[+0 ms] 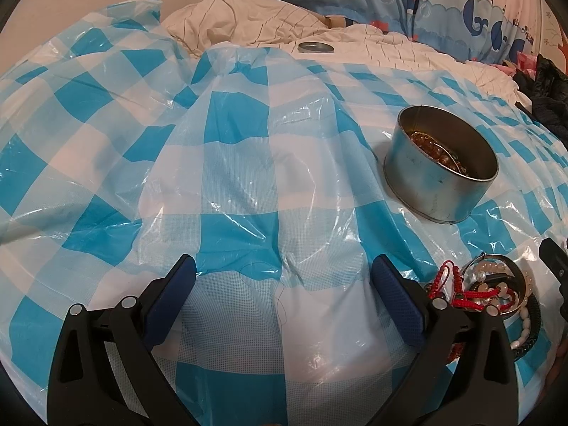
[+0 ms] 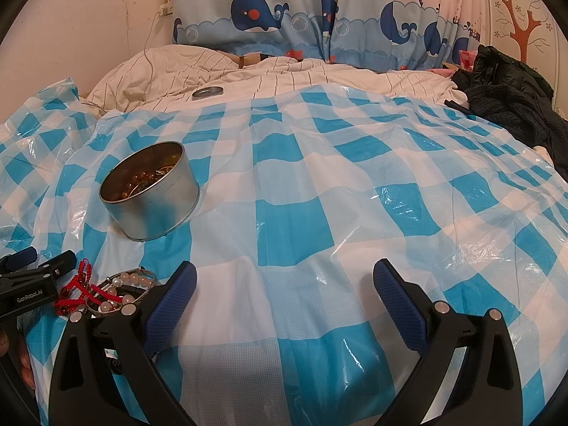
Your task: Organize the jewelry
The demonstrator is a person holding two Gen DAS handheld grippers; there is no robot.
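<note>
A small heap of jewelry (image 1: 491, 293) is lying on the blue-and-white checked plastic sheet (image 1: 234, 163): a red knotted cord bracelet (image 2: 76, 289), a string of pale round beads (image 2: 133, 278) and a silver bangle are tangled together, and in the left wrist view a dark band is curling around the heap's far side. The heap is sitting between the two grippers, just beside the right finger of the left gripper (image 1: 284, 266) and just beside the left finger of the right gripper (image 2: 285, 271).

A little beyond the heap, a round grey metal tin (image 1: 440, 170) is standing upright on the sheet with no lid on it. Inside it, amber-coloured beads (image 2: 140, 179) and some thin metal pieces are resting at the bottom.

Both grippers are hovering low over the sheet with their blue-padded fingers spread wide, and nothing is held between them.

Farther back, a round flat metal lid (image 2: 207, 92) is lying on the white striped bedding (image 2: 269, 78), well apart from the tin. Behind the bedding, a curtain printed with blue whales (image 2: 319, 17) is hanging, and a pile of dark clothing (image 2: 511, 85) is resting at the right edge of the bed.
</note>
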